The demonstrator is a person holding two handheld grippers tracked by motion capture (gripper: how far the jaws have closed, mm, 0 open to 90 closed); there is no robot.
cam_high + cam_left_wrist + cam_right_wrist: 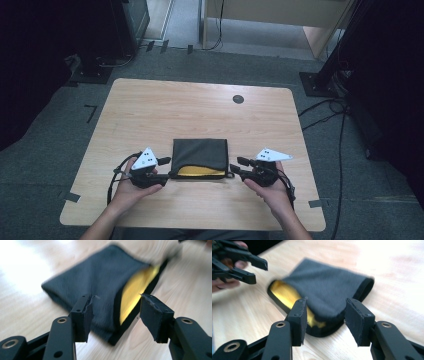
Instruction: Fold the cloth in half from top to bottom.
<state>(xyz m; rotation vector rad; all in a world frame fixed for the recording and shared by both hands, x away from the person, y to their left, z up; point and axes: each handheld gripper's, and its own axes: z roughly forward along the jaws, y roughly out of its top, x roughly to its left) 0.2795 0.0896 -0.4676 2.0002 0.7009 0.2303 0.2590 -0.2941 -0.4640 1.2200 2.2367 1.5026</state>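
The light wooden tabletop (pixel 200 107) carries a flat dark fabric pouch (pixel 200 152) near its 6 o'clock edge, roughly centred. The pouch's mouth faces the person and gapes slightly, showing a yellow lining (pixel 200 171). The left tool (pixel 166 168) sits at the pouch's 9 o'clock side, its jaws apart, with the near corner of the pouch between them but not pinched. The right tool (pixel 236 166) sits at the pouch's 3 o'clock side, jaws likewise apart around the opposite near corner, pads clear of the fabric. A small dark round disc (pixel 238 99) lies towards 12 o'clock.
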